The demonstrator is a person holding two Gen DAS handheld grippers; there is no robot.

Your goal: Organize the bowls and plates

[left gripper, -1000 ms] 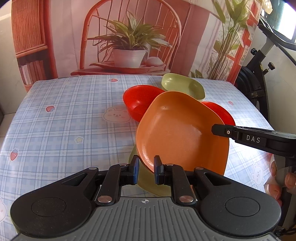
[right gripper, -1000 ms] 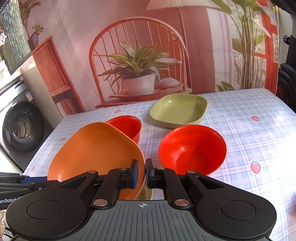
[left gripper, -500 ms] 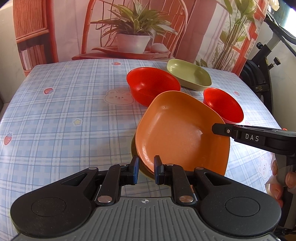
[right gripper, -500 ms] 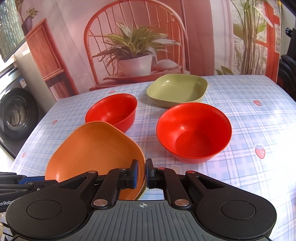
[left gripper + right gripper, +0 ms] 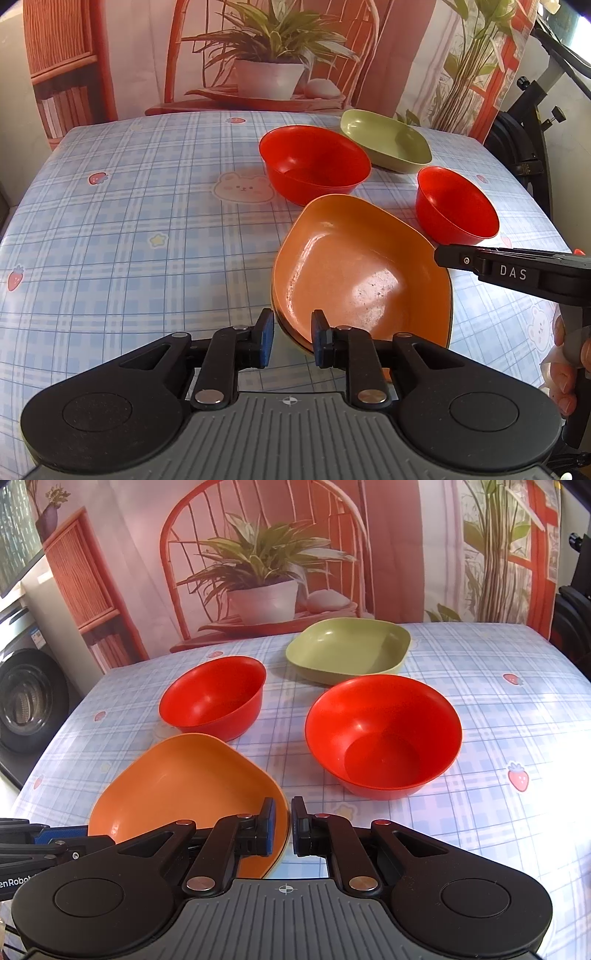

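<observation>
Table (image 5: 122, 236), under a blue plaid cloth printed with bears and strawberries: bearing every dish listed below.

Orange plate (image 5: 354, 273), squarish with rounded corners: sitting at the near edge of the table, nested on a second dish whose dark rim is showing just beneath its near edge in the left wrist view. Colour of that lower dish: cannot tell for sure.

Large red bowl (image 5: 382, 734): standing upright beyond the orange plate, apart from it; in the left wrist view it is lying behind the plate's far corner.

Green plate (image 5: 349, 650): sitting farthest back, just beside the large red bowl's far rim.

Small red bowl (image 5: 216, 696): standing upright near the orange plate's far edge, well apart from the green plate.

Left gripper (image 5: 292, 338): jaws standing parted by a moderate gap, straddling the near rim of the orange plate; the right pad is lying over the inside of the rim, the left pad is standing clear outside it, so nothing is being squeezed.

Right gripper (image 5: 283, 825): jaws nearly together, a narrow gap showing between them, straddling the plate's corner rim (image 5: 284, 812); whether the pads are pressing on the rim, cannot tell.

Hand (image 5: 567, 365) on the right gripper's handle: fingers partly showing at the frame edge.
</observation>
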